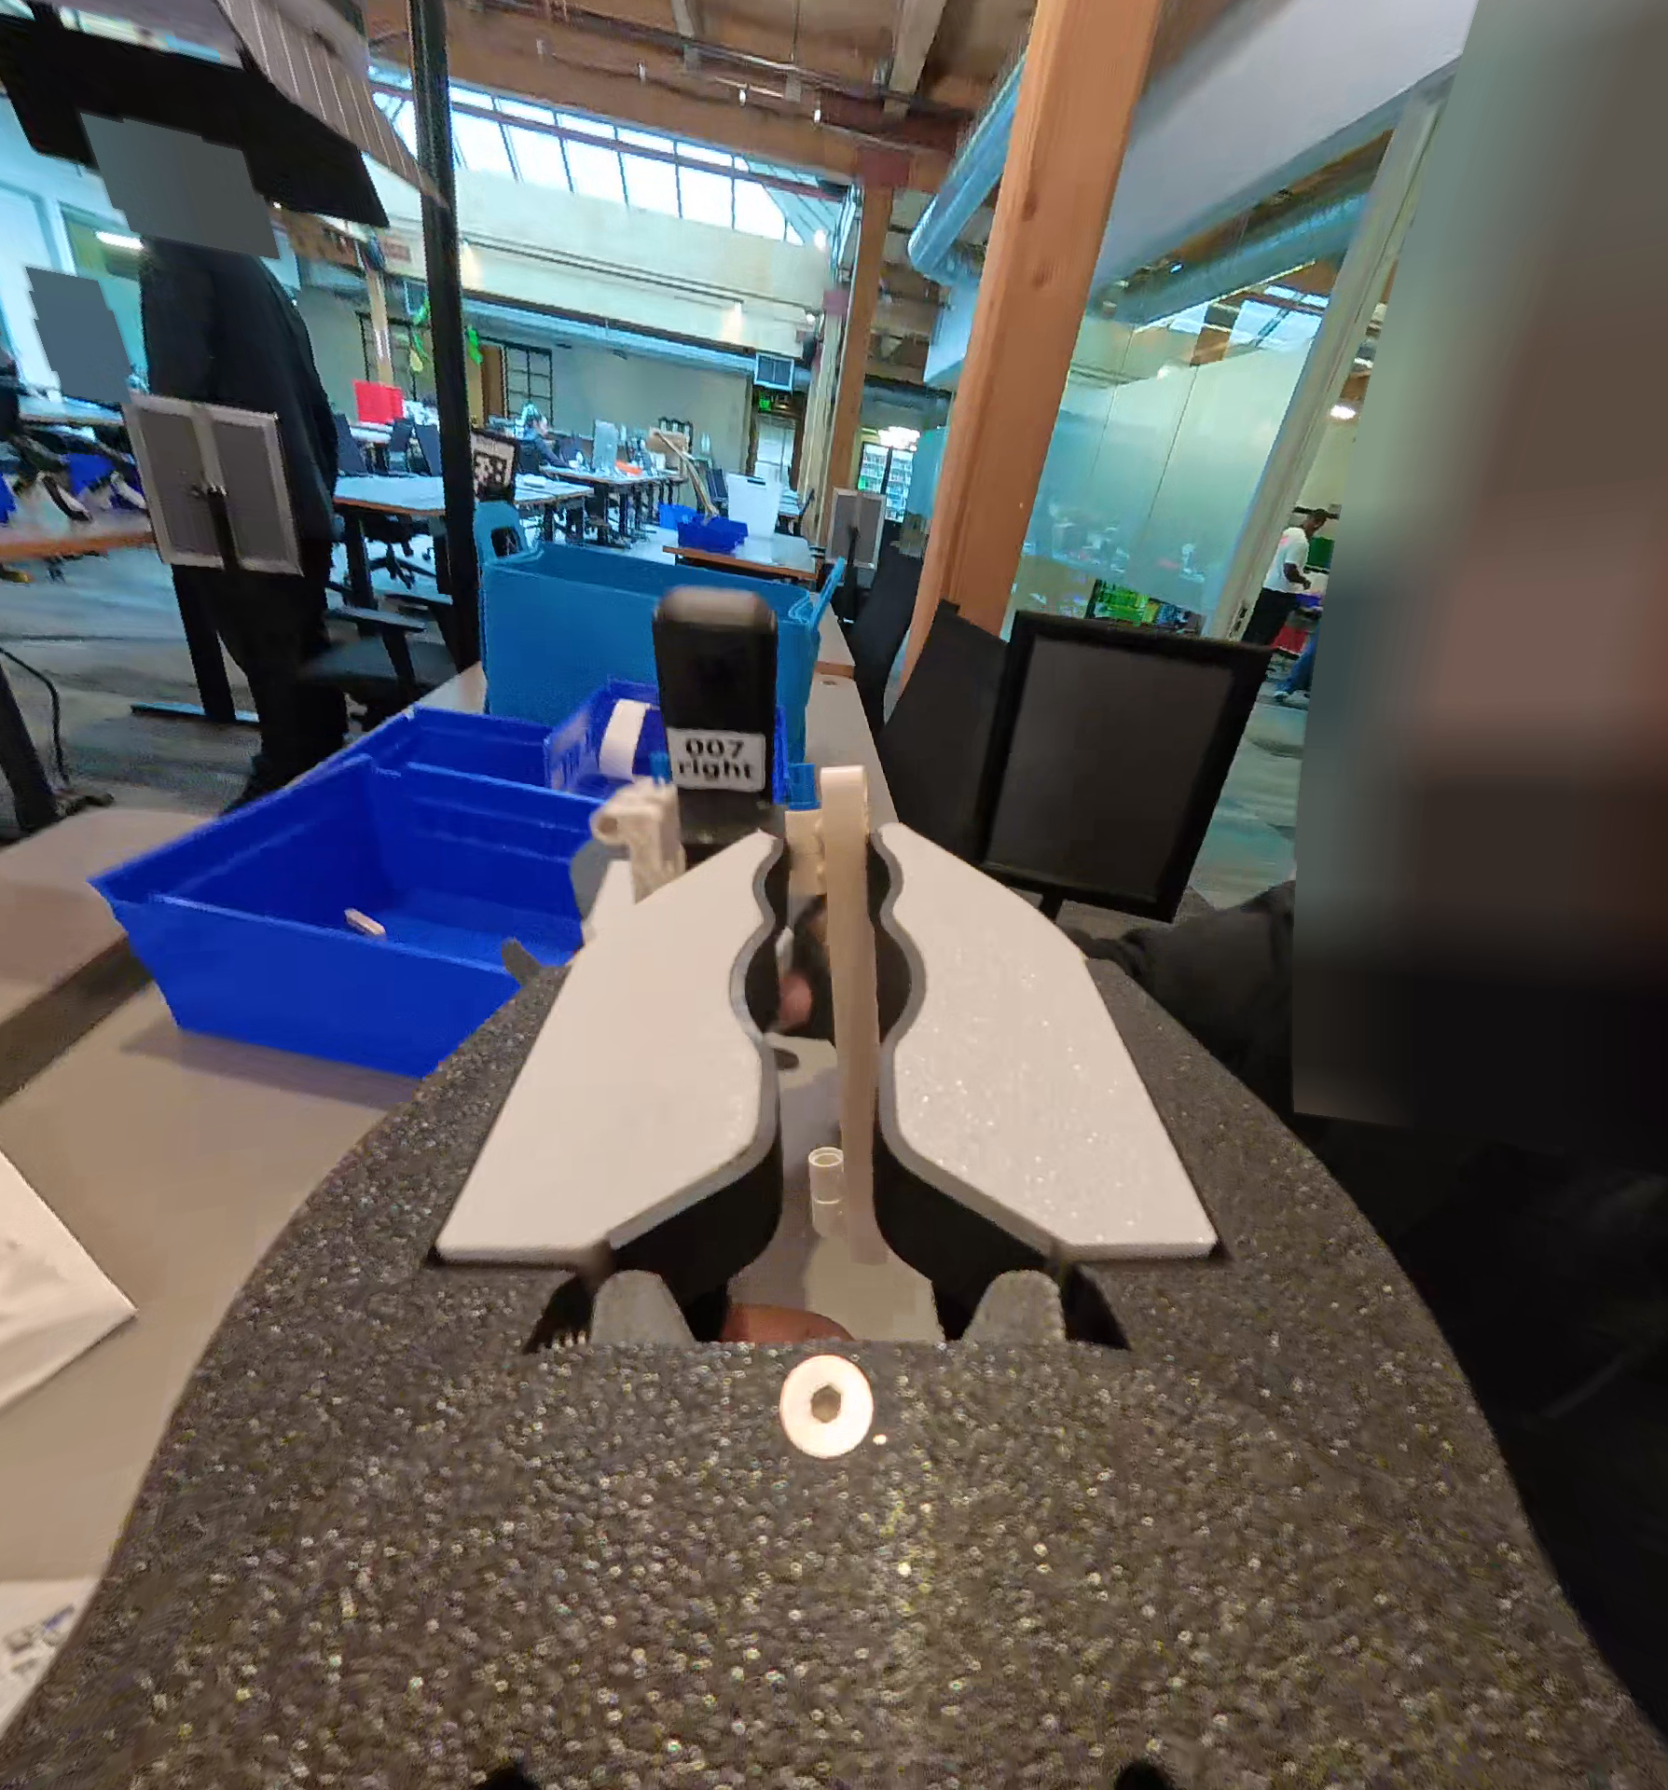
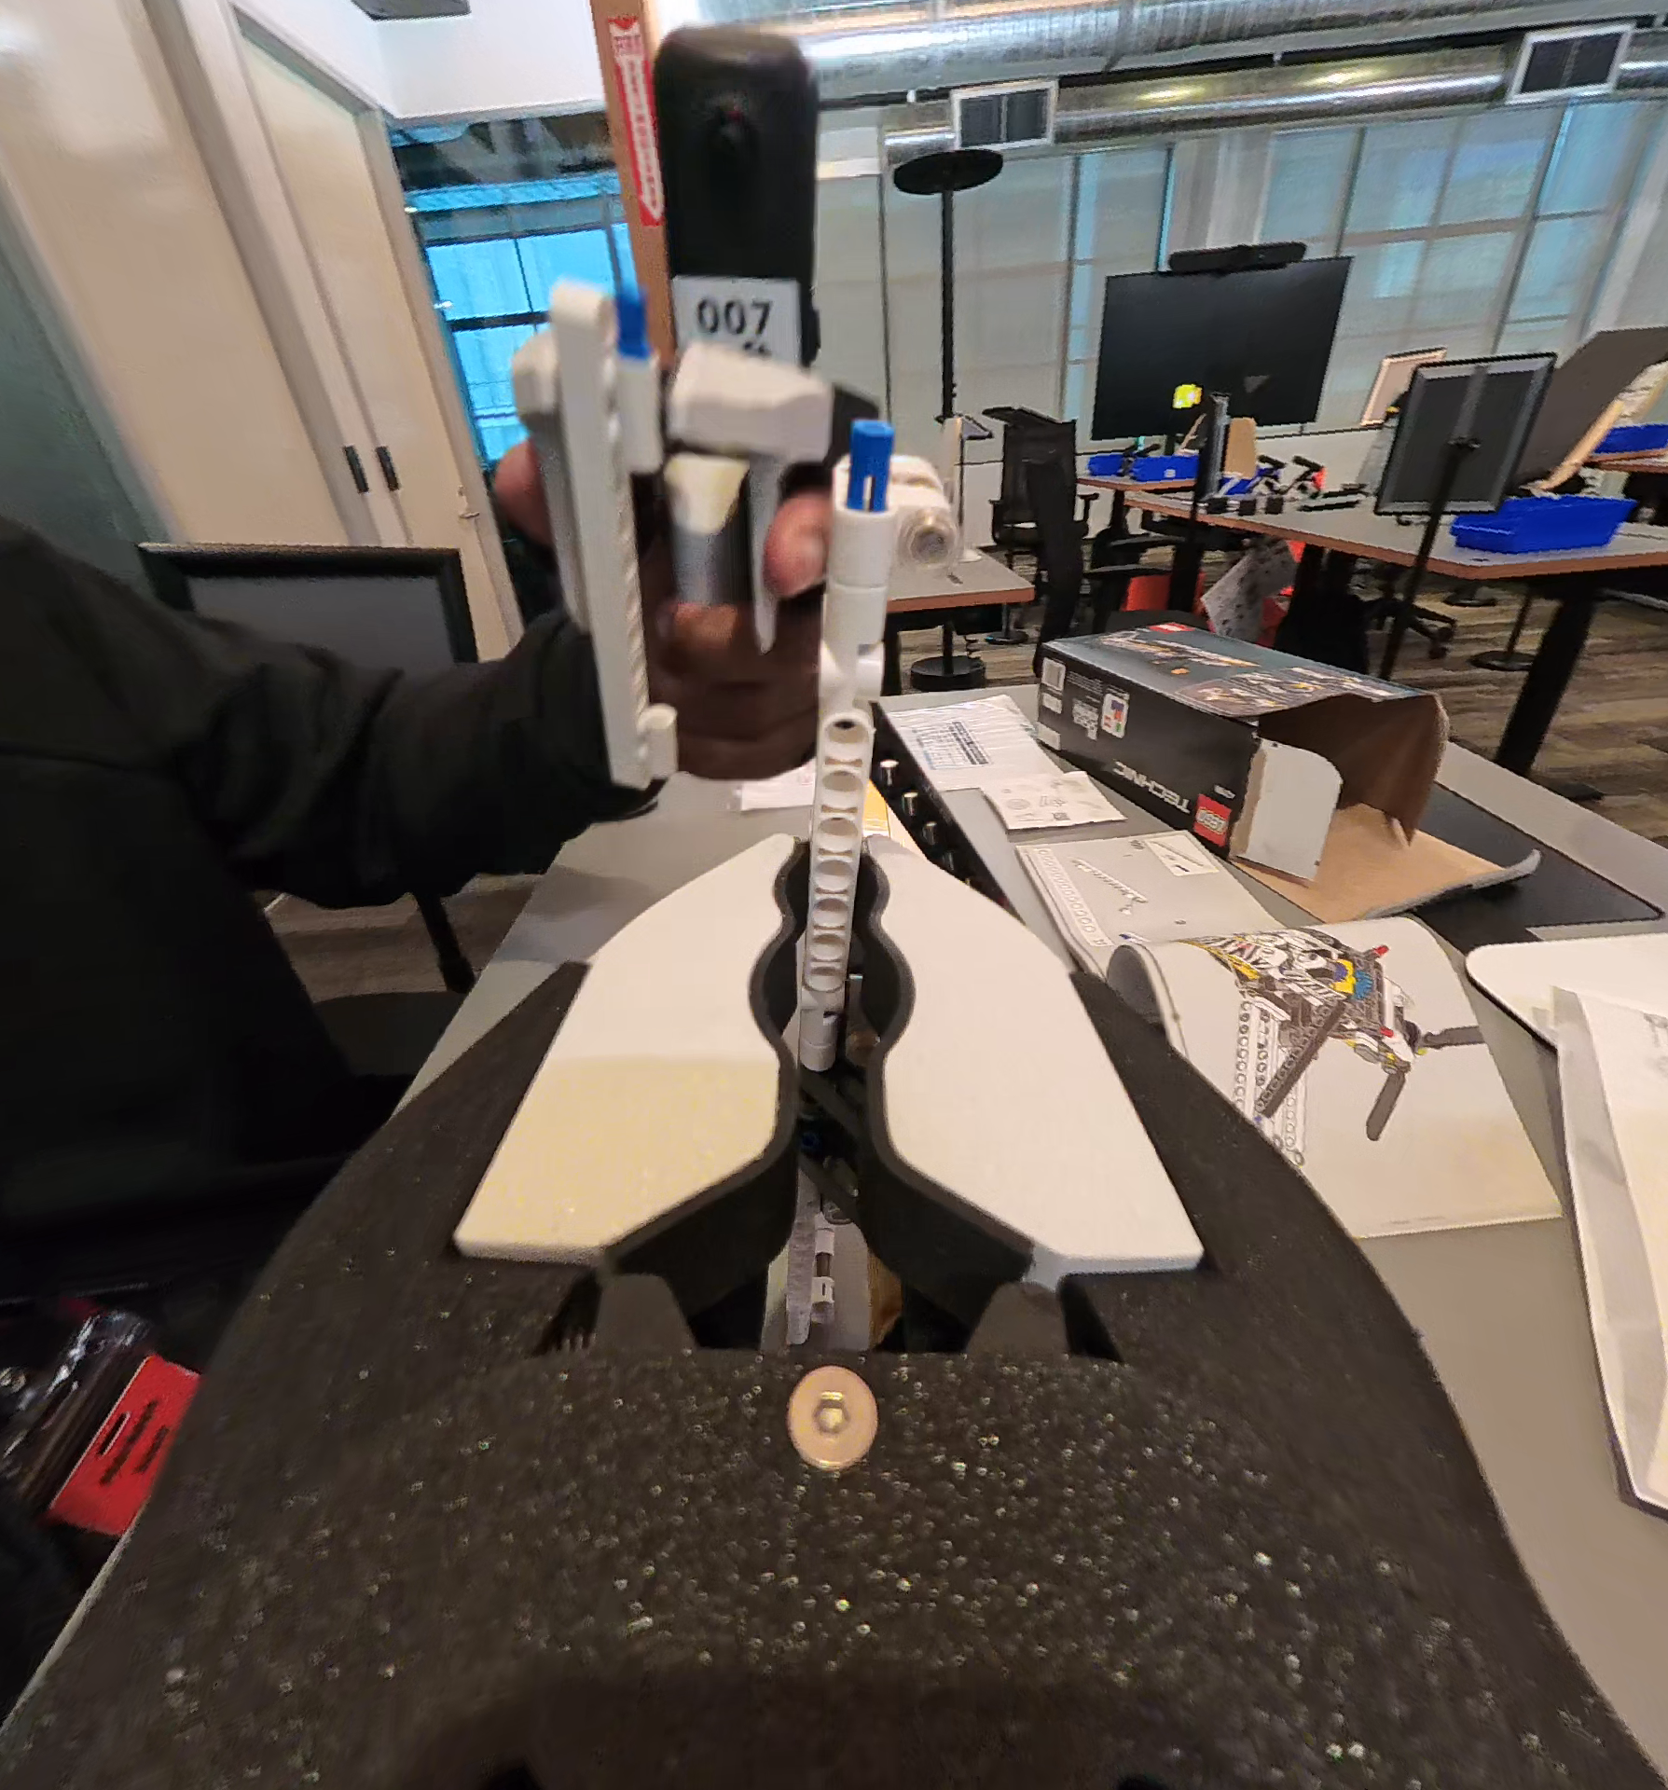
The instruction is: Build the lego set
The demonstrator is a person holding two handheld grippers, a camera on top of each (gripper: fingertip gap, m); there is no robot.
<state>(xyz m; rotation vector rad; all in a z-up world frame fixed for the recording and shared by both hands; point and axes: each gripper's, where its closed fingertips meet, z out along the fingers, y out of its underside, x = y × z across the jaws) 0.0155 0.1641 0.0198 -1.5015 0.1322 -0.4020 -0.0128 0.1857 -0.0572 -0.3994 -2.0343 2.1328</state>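
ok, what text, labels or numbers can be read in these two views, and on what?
I won't quote writing; here is what bears it.
White sticker on the black camera unit: legible print.
Black box, table right: logo and lettering, legible.
Open booklet and loose sheets: print too small.
Papers in left wrist view: blurred.

The far hand-held gripper [image 2: 713,465] is motion-blurred in the right wrist view, so how it grips its white beam [image 2: 597,542] is anyone's guess. Paper sheets [image 1: 6,1288] get cut off at the left edge. Tiny pale piece in the blue bin [image 1: 365,922], can't identify it.
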